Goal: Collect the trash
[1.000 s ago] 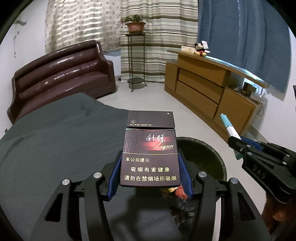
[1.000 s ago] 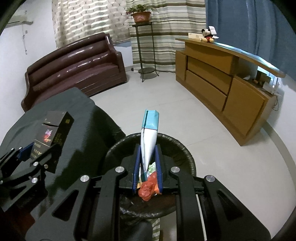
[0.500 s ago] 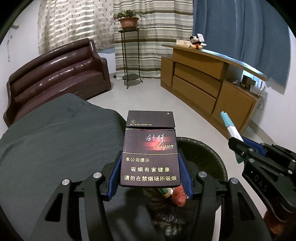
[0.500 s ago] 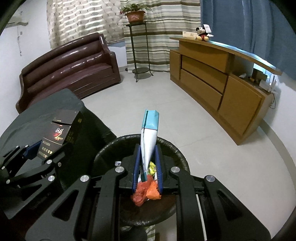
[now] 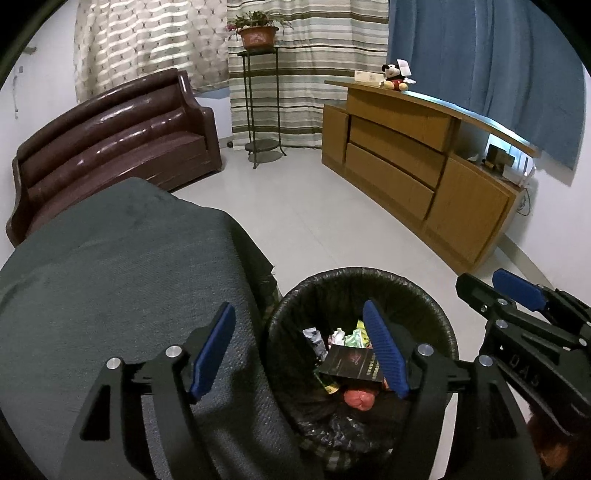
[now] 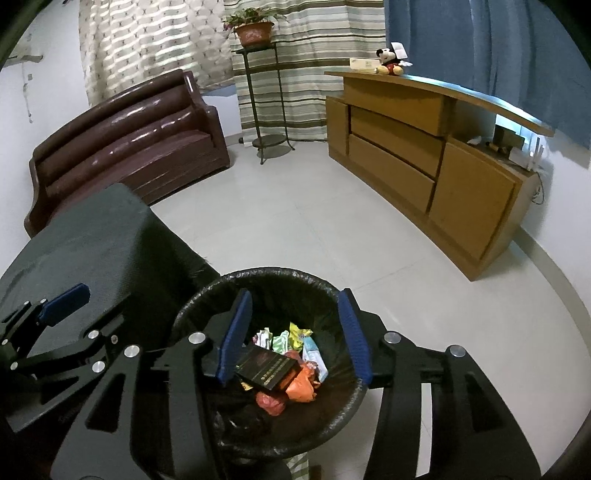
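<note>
Black plastic lines the trash bin (image 6: 207,295) on a pale tiled floor (image 6: 332,229), where a dark cigarette pack (image 6: 267,371) lies on crumpled wrappers (image 6: 291,338); its print is too small to read. Above it the left gripper (image 5: 299,350) and right gripper (image 6: 291,334) have just been opening, blue pads (image 6: 352,336) apart, nothing between them. A grey cloth-covered table (image 5: 110,280) stands beside the bin. Beyond: brown leather sofa (image 5: 110,136), wooden sideboard (image 5: 424,177) with a mouse plush (image 5: 395,76), potted plant (image 5: 256,33), striped curtains (image 5: 314,55).
</note>
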A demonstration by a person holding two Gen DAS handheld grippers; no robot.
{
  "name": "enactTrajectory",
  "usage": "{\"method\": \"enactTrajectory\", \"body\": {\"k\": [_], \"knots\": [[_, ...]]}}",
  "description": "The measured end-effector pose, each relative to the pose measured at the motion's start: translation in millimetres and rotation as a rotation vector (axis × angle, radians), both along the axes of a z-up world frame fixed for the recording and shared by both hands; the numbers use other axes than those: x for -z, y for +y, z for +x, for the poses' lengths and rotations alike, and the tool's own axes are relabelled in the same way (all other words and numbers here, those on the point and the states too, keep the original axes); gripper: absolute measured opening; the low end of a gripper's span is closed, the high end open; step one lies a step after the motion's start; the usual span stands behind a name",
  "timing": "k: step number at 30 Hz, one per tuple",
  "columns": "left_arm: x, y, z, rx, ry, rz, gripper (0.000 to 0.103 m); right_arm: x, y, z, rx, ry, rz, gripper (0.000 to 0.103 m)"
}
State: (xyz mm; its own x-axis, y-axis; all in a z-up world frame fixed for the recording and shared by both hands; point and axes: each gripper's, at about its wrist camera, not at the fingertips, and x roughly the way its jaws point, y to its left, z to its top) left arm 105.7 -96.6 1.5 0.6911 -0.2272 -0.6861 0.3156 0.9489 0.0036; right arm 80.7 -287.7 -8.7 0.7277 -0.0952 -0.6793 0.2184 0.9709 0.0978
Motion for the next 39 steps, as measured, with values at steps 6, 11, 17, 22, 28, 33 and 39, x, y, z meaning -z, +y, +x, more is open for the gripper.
{"method": "enactTrajectory", "body": {"k": [6,11,17,22,28,33,39], "knots": [[-7.2,9.5,-9.3,-0.017,-0.026,0.001,0.071,-9.1,4.4,-7.9,-0.001,-0.025,-0.015,0.057],[-11.6,22.8,-20.5,-0.037,-0.033,-0.008,0.072,-15.5,10.2,-21.6,-0.008,-0.043,-0.041,0.062],[-16.6,36.9,-33.6,-0.061,-0.041,-0.012,0.073,-23.6,20.5,-40.6,-0.012,-0.064,-0.060,0.063],[-22.7,49.5,-44.0,-0.074,-0.057,-0.020,0.073,-29.3,32.8,-54.0,-0.023,-0.081,-0.076,0.065],[-30.6,61.8,-58.0,-0.085,-0.073,-0.037,0.073,-38.6,45.7,-67.1,-0.045,-0.102,-0.091,0.066],[-37.0,68.5,-65.1,-0.090,-0.086,-0.048,0.074,-48.5,56.0,-77.6,-0.056,-0.129,-0.112,0.066],[-43.2,78.1,-74.3,-0.100,-0.102,-0.062,0.074,-60.0,64.3,-89.2,-0.063,-0.164,-0.132,0.067]]}}
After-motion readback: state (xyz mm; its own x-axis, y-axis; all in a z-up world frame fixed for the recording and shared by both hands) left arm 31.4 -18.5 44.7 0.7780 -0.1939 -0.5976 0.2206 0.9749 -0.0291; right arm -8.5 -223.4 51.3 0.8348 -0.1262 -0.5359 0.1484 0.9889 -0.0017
